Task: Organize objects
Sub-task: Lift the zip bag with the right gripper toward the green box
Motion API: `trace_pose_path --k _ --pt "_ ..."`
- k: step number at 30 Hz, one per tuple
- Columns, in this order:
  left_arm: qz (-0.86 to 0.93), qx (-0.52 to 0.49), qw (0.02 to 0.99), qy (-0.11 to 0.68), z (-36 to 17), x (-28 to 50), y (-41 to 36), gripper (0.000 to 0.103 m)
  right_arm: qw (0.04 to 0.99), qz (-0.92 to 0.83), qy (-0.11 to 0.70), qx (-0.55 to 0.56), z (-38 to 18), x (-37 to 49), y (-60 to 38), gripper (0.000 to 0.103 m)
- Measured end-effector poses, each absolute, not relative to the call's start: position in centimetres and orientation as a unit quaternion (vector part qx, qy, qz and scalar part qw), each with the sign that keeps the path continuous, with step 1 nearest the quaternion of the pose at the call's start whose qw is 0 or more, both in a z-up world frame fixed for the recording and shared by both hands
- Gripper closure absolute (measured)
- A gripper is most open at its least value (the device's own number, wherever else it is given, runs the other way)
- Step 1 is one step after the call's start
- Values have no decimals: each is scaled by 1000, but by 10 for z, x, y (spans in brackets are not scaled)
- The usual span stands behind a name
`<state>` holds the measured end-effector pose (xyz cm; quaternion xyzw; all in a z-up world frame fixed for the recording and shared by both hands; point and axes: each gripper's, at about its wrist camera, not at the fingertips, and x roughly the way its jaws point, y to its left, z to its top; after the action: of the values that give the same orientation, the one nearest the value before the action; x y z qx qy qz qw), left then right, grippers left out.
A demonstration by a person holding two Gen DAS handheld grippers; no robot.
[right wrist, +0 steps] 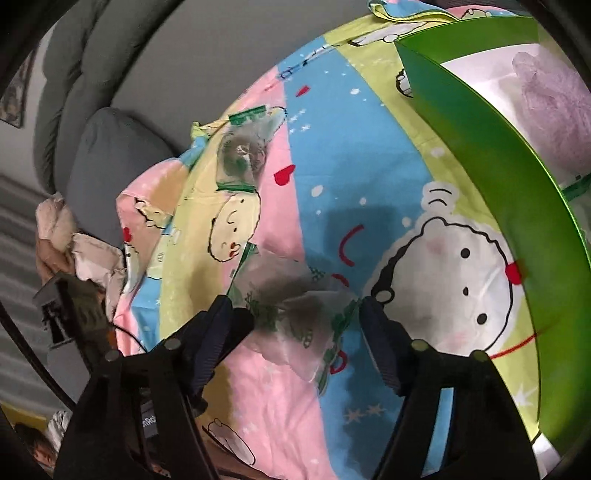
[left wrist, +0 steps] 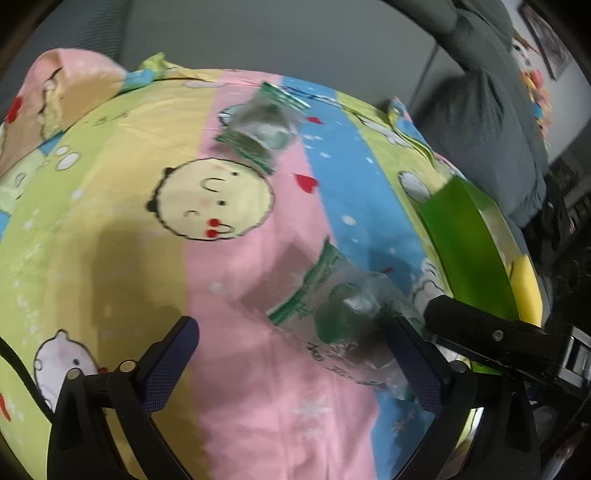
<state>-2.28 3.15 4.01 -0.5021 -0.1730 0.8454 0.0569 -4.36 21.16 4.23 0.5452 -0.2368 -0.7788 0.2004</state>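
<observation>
R gripper (right wrist: 299, 314) jaws part-open w/ near clear packet (right wrist: 291, 306) between pads, lower centre; contact unclear. L gripper (left wrist: 295, 354) wide open, empty. 2nd packet (left wrist: 262, 125) upper centre; green box (left wrist: 469, 247) right.

A bed covered by a striped cartoon-print sheet (left wrist: 110, 184) in pink, yellow, blue and green fills the room's middle. Grey padded cushions (right wrist: 110, 162) sit beyond its far edge against a plain grey wall (left wrist: 277, 33). A framed picture (left wrist: 545, 37) hangs at the upper right.
</observation>
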Motion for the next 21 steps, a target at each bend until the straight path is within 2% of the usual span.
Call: trace_pose_path --k 1,2,5,9,12,15,18,21 --pt "847 -499 59 -171 41 -23 35 5 200 -771 -248 551 38 -43 216 31" --pt "850 -495 59 -170 42 -23 37 11 198 -760 -265 559 34 -44 220 31" --pt "851 -490 67 -175 43 -23 39 21 226 -737 -304 560 30 -45 219 31" --pt "848 -490 88 -180 38 -23 45 24 204 -739 -293 571 25 -48 208 31" --pt "849 -491 102 -167 39 -22 57 33 221 -749 -265 566 27 -46 204 30" --pt "854 -493 107 -125 48 -21 77 35 218 -733 -290 575 19 -47 212 36" --pt "866 -481 102 -90 52 -15 85 35 218 -735 -295 571 15 -50 207 37" --pt "870 -466 108 -117 55 -12 76 35 223 -745 -275 566 26 -47 197 37"
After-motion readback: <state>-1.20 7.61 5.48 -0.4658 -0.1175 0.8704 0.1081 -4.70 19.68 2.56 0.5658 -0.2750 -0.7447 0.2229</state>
